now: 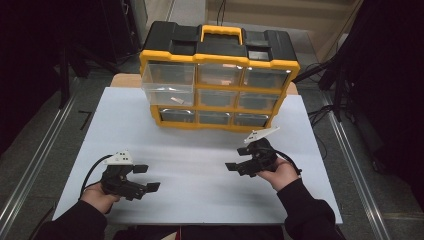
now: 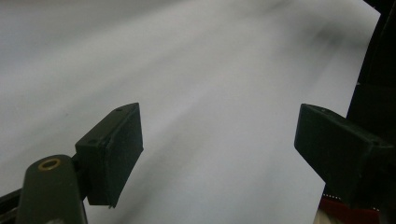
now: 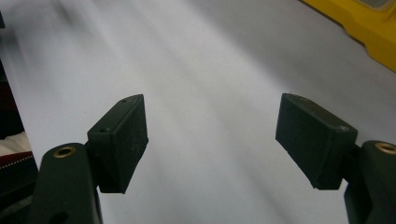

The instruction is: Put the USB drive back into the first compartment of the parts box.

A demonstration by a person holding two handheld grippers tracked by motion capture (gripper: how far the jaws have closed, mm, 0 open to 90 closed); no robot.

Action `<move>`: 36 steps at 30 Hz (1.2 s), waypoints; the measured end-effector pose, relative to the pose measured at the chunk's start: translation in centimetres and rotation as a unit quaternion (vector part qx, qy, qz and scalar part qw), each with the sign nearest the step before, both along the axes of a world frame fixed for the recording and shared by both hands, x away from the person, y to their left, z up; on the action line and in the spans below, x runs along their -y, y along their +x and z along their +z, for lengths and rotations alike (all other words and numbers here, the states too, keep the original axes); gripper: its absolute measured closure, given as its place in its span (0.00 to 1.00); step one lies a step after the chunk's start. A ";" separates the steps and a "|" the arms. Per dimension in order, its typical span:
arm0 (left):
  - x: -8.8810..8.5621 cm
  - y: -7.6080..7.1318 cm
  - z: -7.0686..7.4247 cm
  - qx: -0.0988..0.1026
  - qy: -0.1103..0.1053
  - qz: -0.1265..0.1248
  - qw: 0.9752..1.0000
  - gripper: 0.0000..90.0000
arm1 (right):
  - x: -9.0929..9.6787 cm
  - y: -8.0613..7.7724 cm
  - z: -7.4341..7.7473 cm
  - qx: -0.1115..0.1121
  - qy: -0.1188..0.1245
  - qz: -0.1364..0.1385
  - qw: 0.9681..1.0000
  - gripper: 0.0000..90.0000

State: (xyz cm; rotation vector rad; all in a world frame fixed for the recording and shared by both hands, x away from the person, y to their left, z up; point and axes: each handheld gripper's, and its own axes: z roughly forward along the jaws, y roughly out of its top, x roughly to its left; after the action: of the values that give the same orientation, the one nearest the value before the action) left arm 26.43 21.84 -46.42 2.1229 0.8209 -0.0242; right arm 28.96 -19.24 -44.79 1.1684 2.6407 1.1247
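Both grippers empty, jaws wide: left gripper [image 1: 145, 178] near bench's front-left corner, right gripper [image 1: 235, 166] right of centre. Drawer cabinet [image 1: 218, 75] at back edge, top-left drawer [image 1: 167, 82] seemingly protruding. Approach level, centred on drawer.

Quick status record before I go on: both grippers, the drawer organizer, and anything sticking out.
left gripper: open, nothing between the jaws, above the white table, near its front left
right gripper: open, nothing between the jaws, right of centre, jaws pointing left
organizer: yellow and black cabinet of clear drawers, at the table's far edge, handle on top
top-left drawer: pulled out toward the person; a small pale item inside, too small to identify
other drawers: look pushed in
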 end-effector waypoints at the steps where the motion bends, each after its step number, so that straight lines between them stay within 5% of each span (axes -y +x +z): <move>1: 0.0 0.0 0.0 0.001 0.000 0.000 1.000 0.18 | 0.1 -0.2 0.0 -0.001 0.000 -0.002 1.000 0.26; 13: 0.0 0.0 0.0 0.000 0.000 0.000 1.000 0.18 | 2.4 -2.1 -0.7 0.020 -0.008 -0.014 1.000 0.26; 36: -0.1 0.1 0.0 0.000 0.000 0.001 1.000 0.18 | 7.0 -4.7 -2.6 0.007 -0.002 -0.045 0.999 0.26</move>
State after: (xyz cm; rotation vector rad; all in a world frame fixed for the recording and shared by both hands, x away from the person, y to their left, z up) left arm 26.49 21.90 -46.41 2.1225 0.8235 -0.0234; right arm 24.27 -26.25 -47.37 1.2596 2.5511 1.1070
